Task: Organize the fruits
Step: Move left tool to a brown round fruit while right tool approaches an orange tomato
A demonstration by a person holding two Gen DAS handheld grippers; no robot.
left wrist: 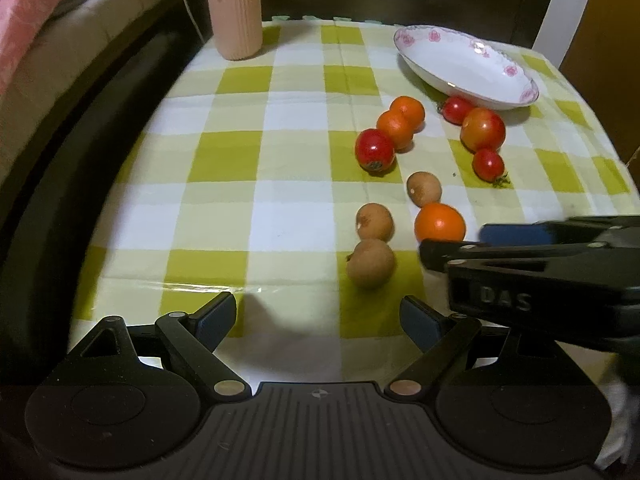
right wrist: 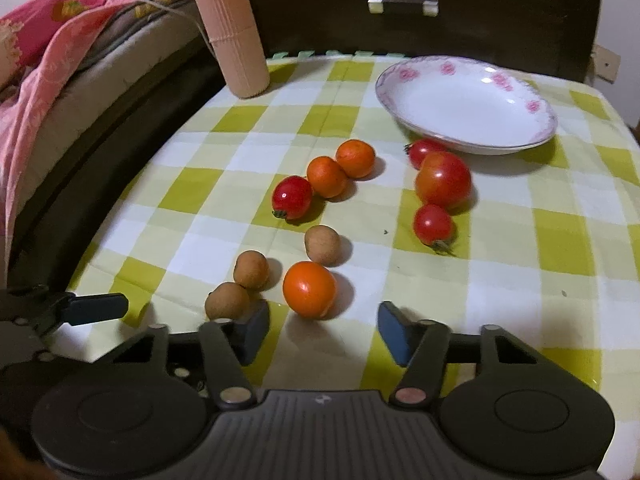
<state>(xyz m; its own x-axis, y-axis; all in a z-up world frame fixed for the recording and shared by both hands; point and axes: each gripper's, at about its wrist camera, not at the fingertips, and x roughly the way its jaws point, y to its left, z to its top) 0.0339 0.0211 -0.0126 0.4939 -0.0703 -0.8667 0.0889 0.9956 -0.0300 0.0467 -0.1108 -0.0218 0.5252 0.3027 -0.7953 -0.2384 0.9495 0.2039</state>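
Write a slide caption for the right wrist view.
Open right gripper nears an orange; tomatoes and longans scattered, plate empty.

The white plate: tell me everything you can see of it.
The plate is a shallow, glossy white dish, ceramic by its look, with pink flowers around a scalloped rim. It holds nothing and sits upright at the far right of the checked tablecloth. A red tomato lies against its near edge.

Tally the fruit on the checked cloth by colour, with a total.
Orange fruits: 3
Red tomatoes: 4
Brown fruits: 3
Total: 10, none in the plate.
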